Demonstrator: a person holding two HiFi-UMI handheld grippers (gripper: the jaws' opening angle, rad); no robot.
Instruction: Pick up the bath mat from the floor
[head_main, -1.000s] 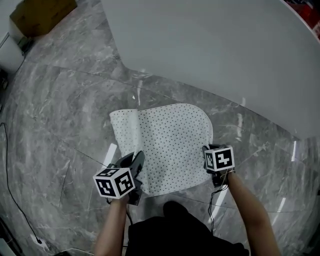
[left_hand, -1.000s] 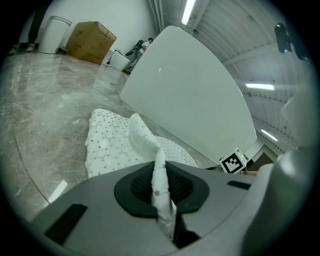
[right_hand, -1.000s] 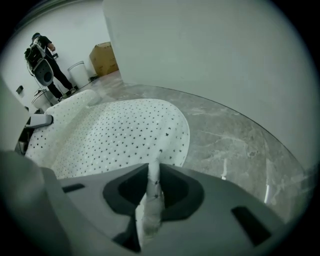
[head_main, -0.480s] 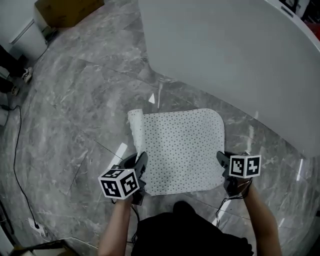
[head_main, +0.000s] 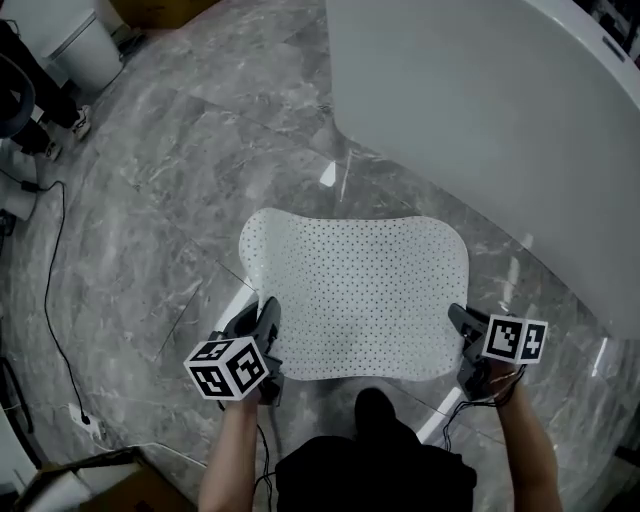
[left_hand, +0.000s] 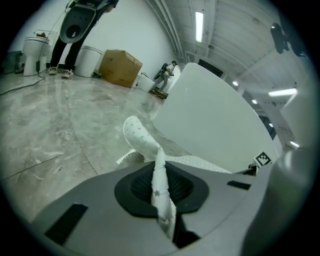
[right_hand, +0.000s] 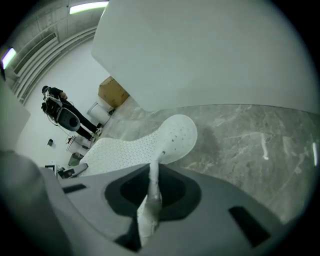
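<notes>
The white bath mat (head_main: 360, 295), dotted with small holes, hangs spread out between my two grippers above the grey marble floor. My left gripper (head_main: 268, 320) is shut on its near left corner, and in the left gripper view the mat's edge (left_hand: 142, 140) runs pinched between the jaws of the left gripper (left_hand: 162, 200). My right gripper (head_main: 462, 328) grips the near right corner. In the right gripper view a thin fold of the mat (right_hand: 150, 145) is squeezed between the jaws of the right gripper (right_hand: 149, 200).
A large white curved tub wall (head_main: 480, 110) stands just beyond the mat. A black cable (head_main: 50, 270) snakes over the floor at the left. A cardboard box (left_hand: 120, 67), a toilet (left_hand: 35, 47) and a standing person (left_hand: 75, 30) are farther off.
The folded left edge of the mat has opened out and the mat now stretches wide between the grippers. The right gripper has moved right and taken hold of the corner.
</notes>
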